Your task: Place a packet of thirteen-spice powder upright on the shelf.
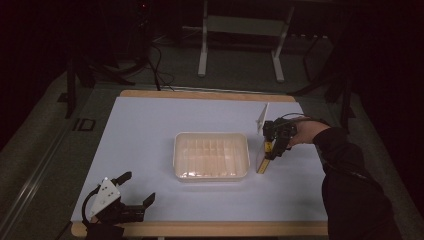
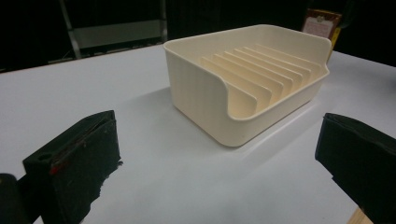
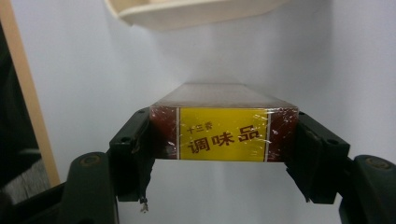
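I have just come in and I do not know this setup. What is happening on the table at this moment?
A person works at a white table with a gripper in each hand. The right gripper is shut on a wrapped brown box with a yellow label, which lies on the table just right of a cream rack with dividers. The left gripper rests open near the table's front left corner, holding nothing. The rack's slots look empty.

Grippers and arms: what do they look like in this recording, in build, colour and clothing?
Both are black two-jaw tools with blocky jaws. The left gripper carries a grey three-cornered plate dotted with small holes, and a black cable loops from its body. The right gripper trails a thin black cable over the hand. The right arm wears a long dark sleeve.
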`<control>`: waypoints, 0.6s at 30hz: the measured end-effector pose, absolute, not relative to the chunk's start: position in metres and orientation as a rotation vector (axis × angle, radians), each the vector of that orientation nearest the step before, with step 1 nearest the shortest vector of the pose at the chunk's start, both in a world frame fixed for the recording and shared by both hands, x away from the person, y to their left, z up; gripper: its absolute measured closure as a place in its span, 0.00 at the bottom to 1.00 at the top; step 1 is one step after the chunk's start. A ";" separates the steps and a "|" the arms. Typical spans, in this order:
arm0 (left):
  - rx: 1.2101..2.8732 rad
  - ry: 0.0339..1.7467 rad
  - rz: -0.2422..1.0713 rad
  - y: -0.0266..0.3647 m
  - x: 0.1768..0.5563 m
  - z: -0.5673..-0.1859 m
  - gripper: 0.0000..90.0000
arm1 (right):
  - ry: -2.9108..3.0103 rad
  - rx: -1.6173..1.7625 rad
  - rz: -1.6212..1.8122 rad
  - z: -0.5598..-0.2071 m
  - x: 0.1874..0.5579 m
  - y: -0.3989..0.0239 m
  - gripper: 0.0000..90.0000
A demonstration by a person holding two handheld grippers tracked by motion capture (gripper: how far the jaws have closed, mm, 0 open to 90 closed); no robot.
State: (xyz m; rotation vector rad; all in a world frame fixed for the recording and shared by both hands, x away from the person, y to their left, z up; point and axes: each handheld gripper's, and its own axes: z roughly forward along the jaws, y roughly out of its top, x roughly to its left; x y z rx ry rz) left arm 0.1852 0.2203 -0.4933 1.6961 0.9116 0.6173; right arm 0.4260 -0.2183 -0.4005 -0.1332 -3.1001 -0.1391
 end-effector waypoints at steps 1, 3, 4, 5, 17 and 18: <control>1.697 0.911 0.618 0.220 0.185 -0.493 0.00 | -3.103 -0.117 -0.131 -0.400 0.425 -0.218 0.35; 1.697 0.910 0.616 0.220 0.185 -0.493 0.00 | -3.105 -0.100 -0.128 -0.397 0.423 -0.219 0.35; 1.697 0.910 0.615 0.220 0.185 -0.493 0.00 | -3.104 -0.098 -0.132 -0.395 0.421 -0.219 0.35; 1.697 0.910 0.616 0.220 0.185 -0.493 0.00 | -3.103 -0.096 -0.142 -0.393 0.420 -0.220 0.35; 1.697 0.909 0.622 0.220 0.185 -0.493 0.00 | -3.099 0.016 -0.256 -0.363 0.403 -0.228 0.36; 1.697 0.909 0.622 0.220 0.185 -0.493 0.00 | -3.099 0.022 -0.258 -0.360 0.402 -0.229 0.36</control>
